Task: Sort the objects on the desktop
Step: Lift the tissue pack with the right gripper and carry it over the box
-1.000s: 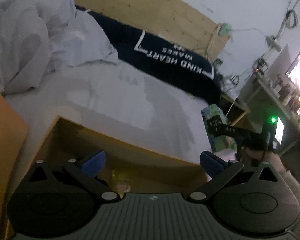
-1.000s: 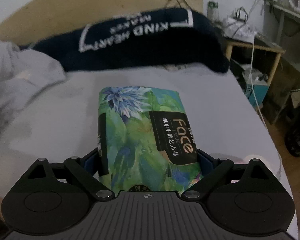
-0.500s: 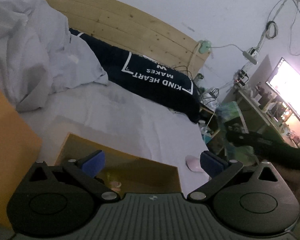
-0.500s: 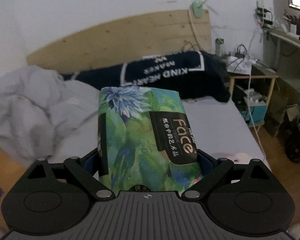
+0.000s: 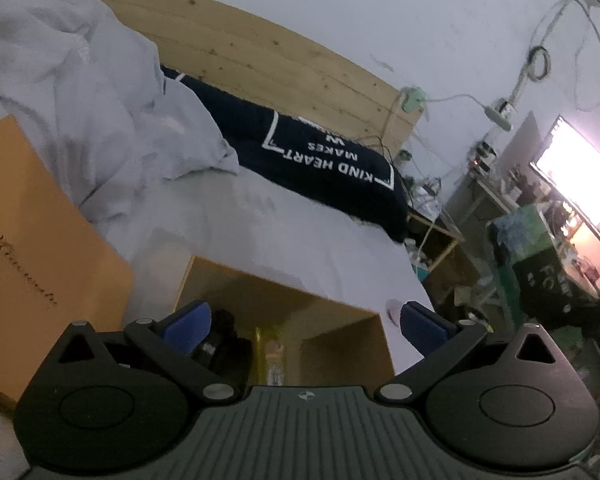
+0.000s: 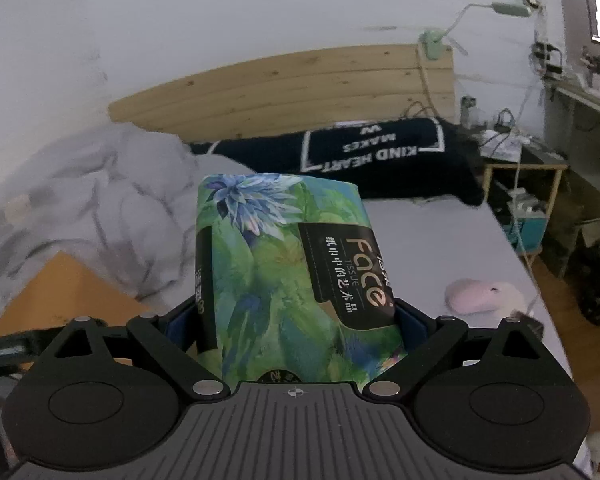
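Between the right gripper's (image 6: 296, 324) blue pads a tissue pack (image 6: 288, 264) is clamped, held above the bed (image 6: 440, 248); green floral wrap, "Face" label up. Only the right view shows a pink mouse (image 6: 485, 296) lying on the sheet near the bed's right edge, and an orange box corner (image 6: 64, 292) at lower left. From the left view the same tissue pack (image 5: 528, 248) is seen side-on at far right, off the bed's edge, blurred.

Only the left view looks into an open cardboard box (image 5: 340, 332) below the left gripper (image 5: 304, 320), whose jaws are apart with nothing between them. Inside the box a dark object (image 5: 224, 344) and a yellowish item (image 5: 272, 352) are seen, too dim to identify. An orange box (image 5: 32, 248) stands at left, a lit screen (image 5: 576, 180) at right.

Compared with a second ago, the pack has been lifted off the sheet with the grip unchanged. More headboard and wall are now framed in both views. The left jaws' spread is unchanged.
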